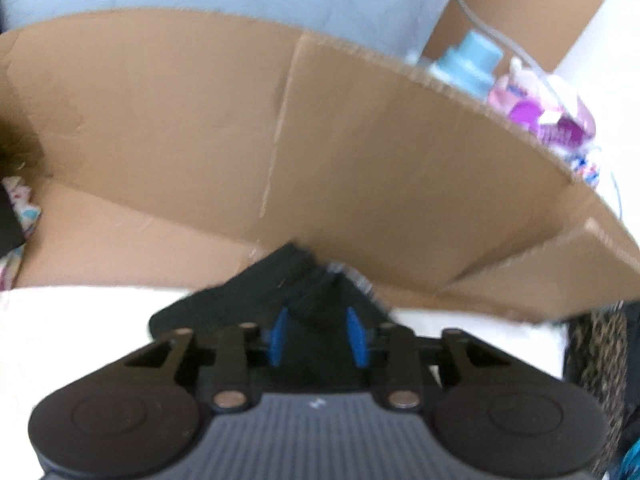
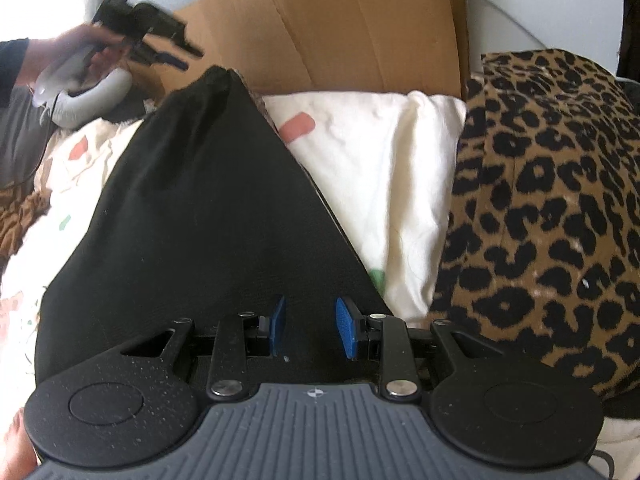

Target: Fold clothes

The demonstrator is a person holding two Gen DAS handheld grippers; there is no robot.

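A black garment lies spread on the white patterned bedding. My right gripper is open, its blue pads apart just above the garment's near edge. My left gripper is open over a far corner of the black garment, its blue pads apart with cloth between them. In the right wrist view the left gripper hangs blurred in the air at top left, above the garment's far tip, held by a hand.
A large cardboard box stands close ahead of the left gripper; it also shows at the back in the right wrist view. A leopard-print garment lies heaped on the right. A blue-capped bottle and pink packets stand behind the box.
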